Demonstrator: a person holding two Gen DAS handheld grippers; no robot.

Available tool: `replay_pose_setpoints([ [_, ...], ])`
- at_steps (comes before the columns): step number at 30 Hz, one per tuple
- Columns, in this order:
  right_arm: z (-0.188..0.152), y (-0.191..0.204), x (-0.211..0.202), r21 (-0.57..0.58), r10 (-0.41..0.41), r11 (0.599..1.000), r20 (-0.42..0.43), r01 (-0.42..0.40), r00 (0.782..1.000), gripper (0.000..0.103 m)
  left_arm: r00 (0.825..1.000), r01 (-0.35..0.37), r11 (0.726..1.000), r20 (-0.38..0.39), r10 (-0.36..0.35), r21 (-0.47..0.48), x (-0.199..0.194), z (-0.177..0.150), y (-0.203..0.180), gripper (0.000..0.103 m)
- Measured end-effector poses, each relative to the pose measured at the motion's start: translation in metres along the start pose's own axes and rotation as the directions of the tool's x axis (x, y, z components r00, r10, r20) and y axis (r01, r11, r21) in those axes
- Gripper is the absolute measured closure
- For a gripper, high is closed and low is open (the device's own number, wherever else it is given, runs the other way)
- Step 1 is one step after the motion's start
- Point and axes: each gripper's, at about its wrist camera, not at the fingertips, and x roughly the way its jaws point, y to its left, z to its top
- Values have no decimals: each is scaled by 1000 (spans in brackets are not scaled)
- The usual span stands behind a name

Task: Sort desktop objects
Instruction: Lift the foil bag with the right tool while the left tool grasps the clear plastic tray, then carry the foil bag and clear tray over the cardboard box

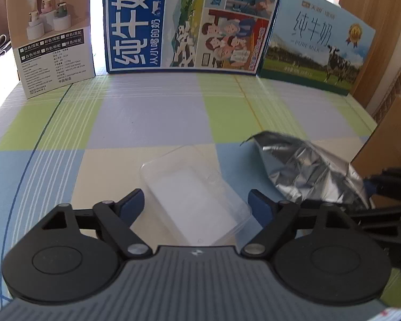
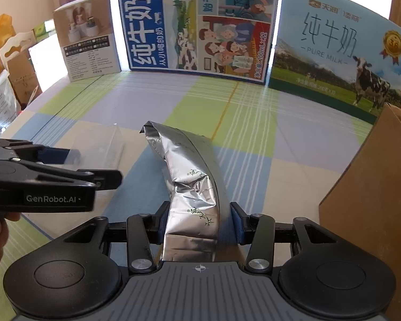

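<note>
- Left wrist view: left gripper (image 1: pixel 196 206) stands with jaws partly open around a clear plastic box (image 1: pixel 197 200); the blue pads sit at the box's two sides, the right pad at its edge, the left just beside it. Whether they press on it cannot be told.
- Box rests flat on the checked tablecloth (image 1: pixel 93 123). A silver foil bag (image 1: pixel 304 171) lies just to its right.
- Upright along the far edge: small white carton (image 1: pixel 53 34), blue milk carton (image 1: pixel 189 18), pale milk carton (image 1: pixel 318 53).
- Right wrist view: right gripper (image 2: pixel 199 222) is clamped on the foil bag (image 2: pixel 189 187), pads pressed against both sides of its near end; the bag stretches away over the cloth.
- A brown cardboard box (image 2: pixel 371 192) stands at right.
- The left gripper (image 2: pixel 74 168) reaches in from the left edge, at the clear box (image 2: pixel 99 141).
</note>
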Motion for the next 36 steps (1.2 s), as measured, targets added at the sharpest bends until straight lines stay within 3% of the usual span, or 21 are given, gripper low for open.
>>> replay_pose_setpoints([
  [2,-1,3,0,0,4,1000,0,-4,1000,60,1000,-4,1000,-5,4,7,-4,-3,4,38],
  [9,-15,15,-15,18,19,1000,-22,-18,1000,60,1000,2,996,-30,0,91,-34,-31,3,39],
  [17,-68,32,-70,107,46,993,-53,-40,998,60,997,37,986,-71,-26,162,-93,-88,-18,39],
  [18,-78,34,-80,120,48,992,-56,-41,997,60,997,45,985,-75,-33,168,-102,-96,-21,49],
  [20,-96,38,-99,141,48,989,-60,-39,997,60,995,61,983,-93,-45,172,-118,-112,-27,52],
  [26,-144,47,-147,192,38,981,-61,-26,997,60,992,86,978,-108,-66,191,-152,-149,-42,52],
  [27,-150,49,-153,190,32,982,-58,-21,998,60,993,81,977,-104,-62,197,-154,-152,-44,48],
  [29,-159,52,-162,173,17,985,-52,-7,999,60,996,53,976,-87,-36,209,-158,-155,-47,38],
  [36,-173,54,-167,109,4,994,-18,-2,1000,60,998,39,985,-54,-30,167,-151,-151,-50,37],
])
